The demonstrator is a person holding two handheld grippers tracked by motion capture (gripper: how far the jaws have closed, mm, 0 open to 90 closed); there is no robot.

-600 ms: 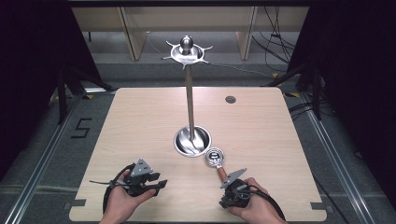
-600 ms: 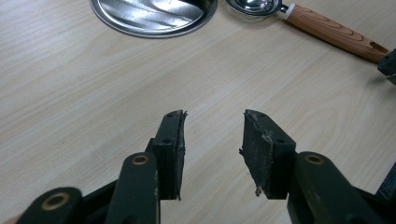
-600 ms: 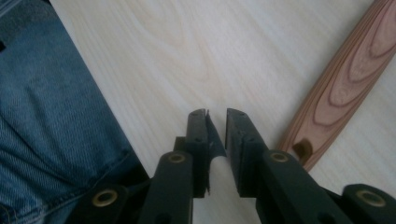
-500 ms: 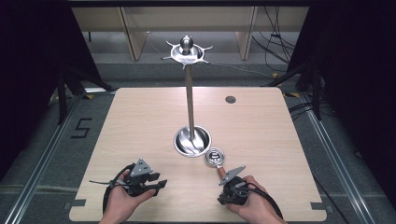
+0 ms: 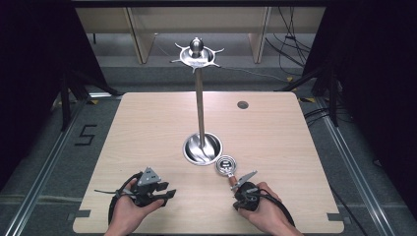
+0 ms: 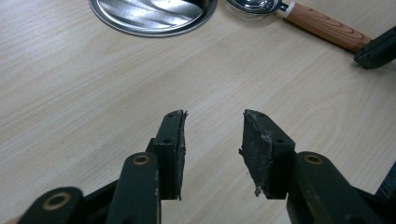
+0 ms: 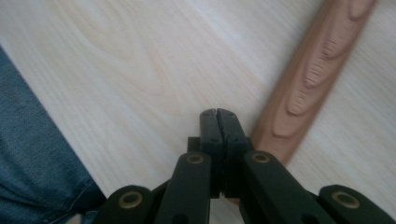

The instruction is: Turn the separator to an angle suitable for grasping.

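Nearest, at the front edge of the table [image 5: 147, 123]: right gripper [image 5: 244, 183] in the person's right hand, jaws pressed together on nothing. In the right gripper view its closed tips [image 7: 219, 116] sit just left of the wooden handle [image 7: 313, 79], beside it and not around it. Strainer [image 5: 227, 165] lies just ahead of that gripper; metal bowl end points away from the person, handle end points back toward the right hand. Long axis runs roughly near-to-far, tilted slightly right at the near end.

Left gripper [image 5: 164, 194]: jaws apart, empty, hovering low over bare wood, well left of the strainer. Left gripper view shows the handle [image 6: 327, 28] off to its upper right.

Farther: round base [image 5: 202, 148] of the metal stand, pole rising to a hooked top [image 5: 197, 53].

Judgement: right hand is clearly nearer; jaws would need to part and shift sideways across the handle before any grasp
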